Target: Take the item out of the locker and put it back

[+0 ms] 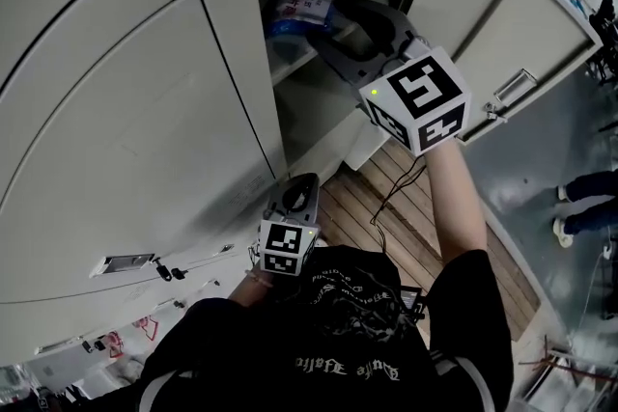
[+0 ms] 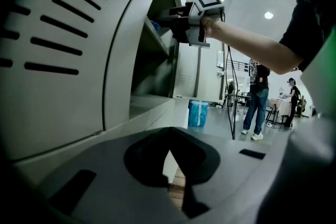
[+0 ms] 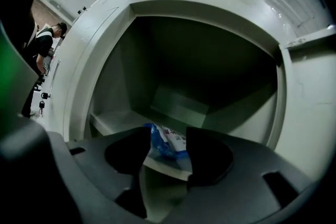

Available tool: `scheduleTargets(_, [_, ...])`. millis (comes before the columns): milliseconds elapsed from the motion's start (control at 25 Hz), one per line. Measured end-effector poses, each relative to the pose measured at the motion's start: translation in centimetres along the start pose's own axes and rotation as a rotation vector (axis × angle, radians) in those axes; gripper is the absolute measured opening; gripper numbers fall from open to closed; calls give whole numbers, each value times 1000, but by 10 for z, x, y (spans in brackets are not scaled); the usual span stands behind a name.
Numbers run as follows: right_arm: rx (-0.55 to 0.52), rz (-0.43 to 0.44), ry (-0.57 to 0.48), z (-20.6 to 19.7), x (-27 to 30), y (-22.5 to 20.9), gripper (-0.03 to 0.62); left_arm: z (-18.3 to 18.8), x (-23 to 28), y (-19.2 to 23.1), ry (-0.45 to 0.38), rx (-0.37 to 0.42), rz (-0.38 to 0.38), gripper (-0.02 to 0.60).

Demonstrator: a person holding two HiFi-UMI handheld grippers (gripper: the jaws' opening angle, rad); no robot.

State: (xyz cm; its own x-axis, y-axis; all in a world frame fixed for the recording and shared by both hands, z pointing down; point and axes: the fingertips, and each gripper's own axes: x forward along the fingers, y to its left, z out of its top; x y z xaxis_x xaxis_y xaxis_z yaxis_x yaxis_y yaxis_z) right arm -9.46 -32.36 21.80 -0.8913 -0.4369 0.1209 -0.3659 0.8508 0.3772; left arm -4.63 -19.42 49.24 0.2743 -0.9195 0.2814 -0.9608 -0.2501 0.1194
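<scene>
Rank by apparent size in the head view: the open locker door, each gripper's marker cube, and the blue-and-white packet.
1. Open locker door.
2. Right gripper's marker cube.
3. Left gripper's marker cube and blue-and-white packet: these look about alike, and the packet is partly hidden, so no ranking between them.

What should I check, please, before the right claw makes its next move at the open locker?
1. Locker door swung clear of the opening: ok.
2. Packet lying on the shelf inside the compartment: ok.
3. Right claw open, packet between its jaws but not gripped: ok.
4. Left claw empty, held low in front of the closed lockers, away from the opening: ok.
5. Packet's near end fully supported by the shelf: cannot tell, the claw covers it.
</scene>
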Motion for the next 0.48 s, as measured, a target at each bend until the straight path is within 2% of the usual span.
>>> scheduleTargets(160, [42,-61,-41,1,-18,-4,216,2,0,0,-8,5,-9,6])
scheduleTargets(360, [71,-94,-59,-2,-39,0,216,5,0,-2,-19,8,-17,6])
scheduleTargets(480, [81,-166,-91,-3,-56,-5,216,5,1,-2,-27,21,-27,6])
